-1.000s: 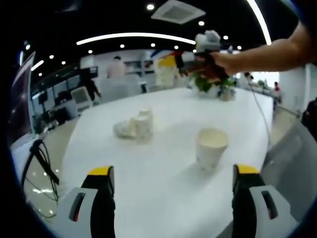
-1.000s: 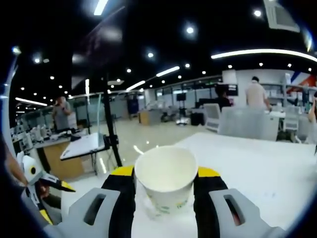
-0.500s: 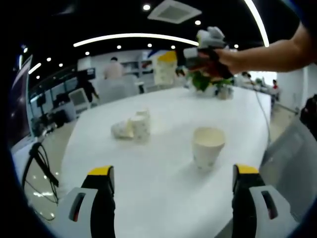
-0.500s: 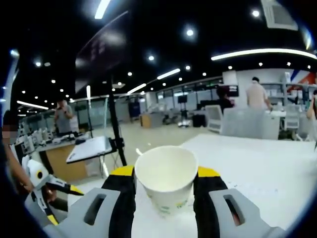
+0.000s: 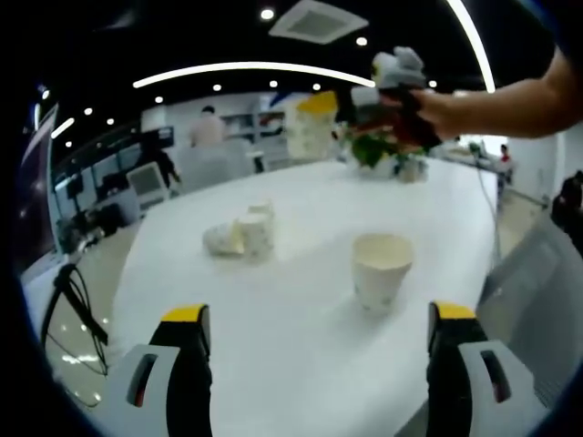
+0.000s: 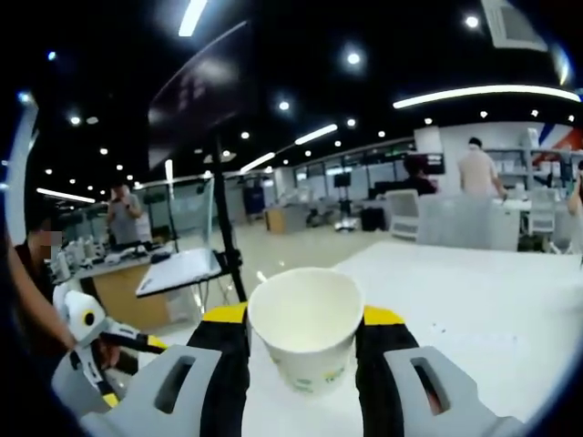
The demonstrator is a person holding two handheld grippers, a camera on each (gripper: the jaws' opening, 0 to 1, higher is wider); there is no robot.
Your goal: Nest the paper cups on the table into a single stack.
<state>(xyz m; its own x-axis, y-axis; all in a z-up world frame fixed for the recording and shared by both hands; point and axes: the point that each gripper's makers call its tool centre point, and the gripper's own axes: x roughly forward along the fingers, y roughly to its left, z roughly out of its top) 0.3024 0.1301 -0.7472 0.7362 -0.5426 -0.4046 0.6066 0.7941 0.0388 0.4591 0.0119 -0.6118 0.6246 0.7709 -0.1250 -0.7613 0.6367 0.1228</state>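
While right gripper (image 6: 301, 341) clamps a paper cup (image 6: 305, 337) aloft, left gripper (image 5: 314, 364) gapes empty; upright cup (image 5: 381, 271) waits mid-table (image 5: 301, 364). Advice: centre above it, lower straight.

In the left gripper view, a wide stretch of bare white surface (image 5: 301, 364) is seen between the spread jaws of the left gripper (image 5: 319, 364), and nothing stands in it up to the upright cup (image 5: 381, 270). That cup stands ahead, right of centre. Farther back and to the left, a cluster of cups (image 5: 244, 235) is found, one lying on its side; open surface is left between the two. Beyond them, a potted plant (image 5: 387, 155) stands near the far edge. Above the far side, the passage is taken up by the right gripper (image 5: 387, 86) and its held cup (image 5: 310, 127).
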